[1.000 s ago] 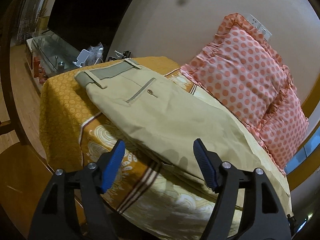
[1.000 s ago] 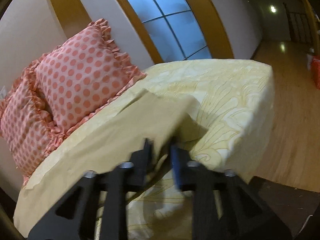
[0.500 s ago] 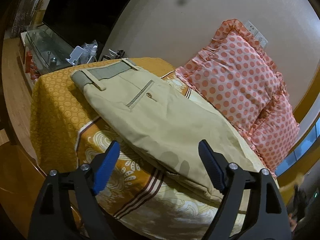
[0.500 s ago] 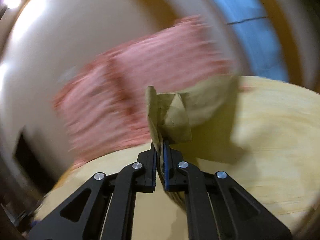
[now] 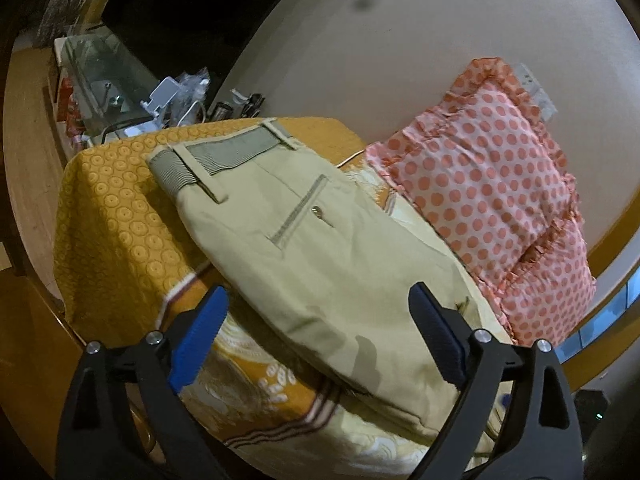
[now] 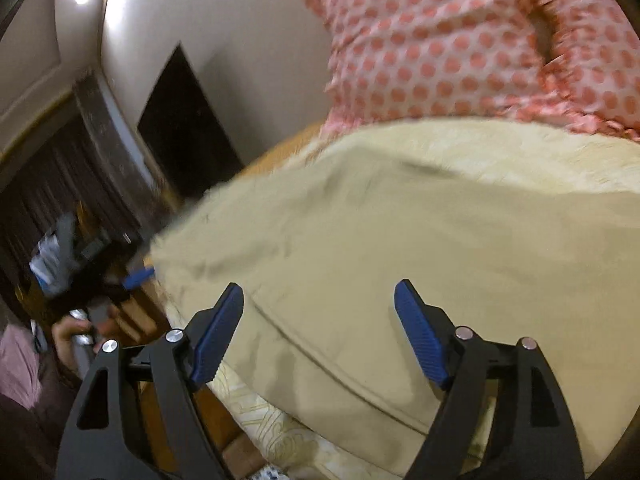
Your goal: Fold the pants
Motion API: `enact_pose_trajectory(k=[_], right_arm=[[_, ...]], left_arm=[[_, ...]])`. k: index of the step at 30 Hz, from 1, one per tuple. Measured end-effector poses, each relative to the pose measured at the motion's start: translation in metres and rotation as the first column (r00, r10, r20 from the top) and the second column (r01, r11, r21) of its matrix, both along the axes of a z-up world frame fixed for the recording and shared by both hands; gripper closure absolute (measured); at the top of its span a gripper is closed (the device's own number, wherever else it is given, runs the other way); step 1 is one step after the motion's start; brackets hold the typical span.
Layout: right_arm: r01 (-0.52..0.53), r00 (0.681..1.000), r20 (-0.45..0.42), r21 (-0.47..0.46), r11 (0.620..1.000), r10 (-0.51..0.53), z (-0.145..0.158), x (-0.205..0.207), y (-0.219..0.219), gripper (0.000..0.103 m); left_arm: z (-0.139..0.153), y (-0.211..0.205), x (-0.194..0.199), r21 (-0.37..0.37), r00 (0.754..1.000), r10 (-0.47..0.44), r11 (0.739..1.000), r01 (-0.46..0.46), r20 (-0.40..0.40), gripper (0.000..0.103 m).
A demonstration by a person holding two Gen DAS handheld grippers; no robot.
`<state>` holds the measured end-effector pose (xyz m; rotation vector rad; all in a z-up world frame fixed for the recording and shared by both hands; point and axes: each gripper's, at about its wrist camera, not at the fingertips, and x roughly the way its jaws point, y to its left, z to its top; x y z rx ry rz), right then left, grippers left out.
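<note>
Beige pants (image 5: 320, 256) lie on the bed, waistband with grey lining at the far left, back pocket with a button facing up. My left gripper (image 5: 316, 332) is open and empty, hovering just above the pants' near edge. In the right wrist view the pants (image 6: 400, 240) fill the middle as a broad beige layer with a seam running toward me. My right gripper (image 6: 318, 328) is open and empty, just above that cloth. The view is blurred.
The bed has an orange and cream patterned cover (image 5: 112, 216). Two pink polka-dot pillows (image 5: 492, 184) lean on the wall behind the pants and also show in the right wrist view (image 6: 460, 40). A cluttered glass-topped stand (image 5: 104, 80) sits beyond the bed's far end.
My right gripper held a pant leg end shut, swung it over across the bed, and has now opened and let it go. My left gripper stayed open and moved slightly.
</note>
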<state>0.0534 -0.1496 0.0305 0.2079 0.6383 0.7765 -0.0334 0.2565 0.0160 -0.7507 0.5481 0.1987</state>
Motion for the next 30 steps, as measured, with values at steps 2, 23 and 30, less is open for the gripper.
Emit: enact_pose_trajectory(k=[2, 23, 30], right_arm=[[0.034, 0.999, 0.012, 0.033, 0.999, -0.034, 0.006, -0.002, -0.014, 0.022], [0.374, 0.919, 0.003, 0.304, 0.876, -0.394, 0.022, -0.015, -0.185, 0.016], [0.494, 0.867, -0.156, 0.393, 0.776, -0.473, 0.004, -0.009, -0.251, 0.014]], left_arm=[[-0.001, 0.004, 0.004, -0.004, 1.0, 0.021, 1.0, -0.021, -0.011, 0.012], [0.14, -0.198, 0.084, 0.434, 0.824, -0.561, 0.762, 0.481, 0.073, 0.093], [0.061, -0.372, 0.083, 0.47, 0.465, -0.861, 0.329, 0.819, -0.209, 0.09]])
